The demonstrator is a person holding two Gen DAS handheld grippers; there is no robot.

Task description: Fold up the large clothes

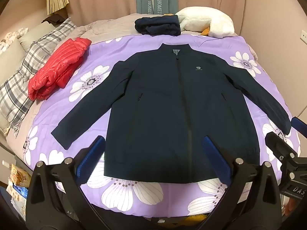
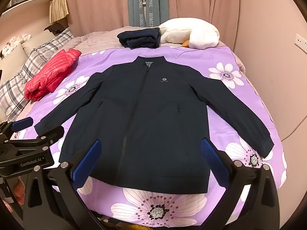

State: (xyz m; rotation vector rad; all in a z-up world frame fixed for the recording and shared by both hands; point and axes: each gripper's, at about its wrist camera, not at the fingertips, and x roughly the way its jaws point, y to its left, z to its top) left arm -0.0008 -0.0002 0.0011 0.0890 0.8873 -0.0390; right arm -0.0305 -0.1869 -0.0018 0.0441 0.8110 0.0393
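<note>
A large navy zip jacket [image 1: 168,103] [image 2: 142,126] lies flat and face up on the purple floral bedcover [image 1: 134,44], collar away from me and both sleeves spread out. My left gripper [image 1: 153,153] hovers over the jacket's lower hem, open, its blue pads wide apart with nothing held. My right gripper [image 2: 151,157] hovers over the same hem, a little further right, also open and empty. Each gripper shows at the edge of the other's view: the right gripper [image 1: 287,132] near the right sleeve cuff, the left gripper [image 2: 36,128] near the left sleeve cuff.
A folded red puffer jacket [image 1: 59,67] lies left of the navy one, beside plaid pillows [image 1: 28,72]. A folded dark garment [image 1: 158,25] and a white plush goose [image 1: 207,22] sit at the far end. A wall runs along the bed's right side.
</note>
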